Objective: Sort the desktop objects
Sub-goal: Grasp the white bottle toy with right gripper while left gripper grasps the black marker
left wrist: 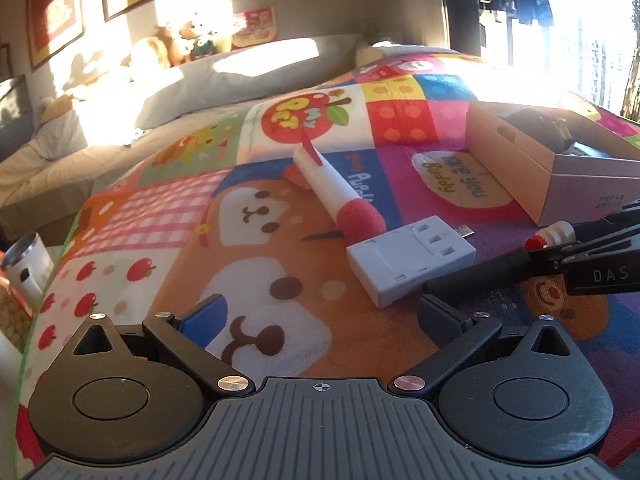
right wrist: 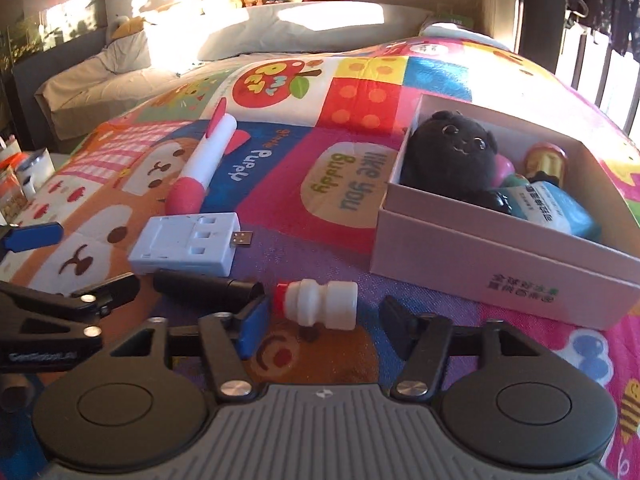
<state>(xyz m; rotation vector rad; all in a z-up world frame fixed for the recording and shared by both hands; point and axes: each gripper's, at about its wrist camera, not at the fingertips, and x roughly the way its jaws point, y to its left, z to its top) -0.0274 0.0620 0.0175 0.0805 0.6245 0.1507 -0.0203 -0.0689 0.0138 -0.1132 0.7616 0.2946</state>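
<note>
I see a patchwork cartoon blanket (right wrist: 280, 168) over the bed, grey pillow (left wrist: 240, 76) at the head, plush toys (left wrist: 180, 44) and framed pictures (left wrist: 52, 8) behind it.

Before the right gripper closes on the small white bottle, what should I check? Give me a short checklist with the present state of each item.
1. Right gripper open: ok.
2. White bottle lies between its fingers: ok.
3. Black cylinder outside the fingers: ok, but close to the blue pad.
4. Left gripper open and apart from the bottle: ok.
5. Box has free room: cannot tell; plush toy and other items fill much of it.
</note>
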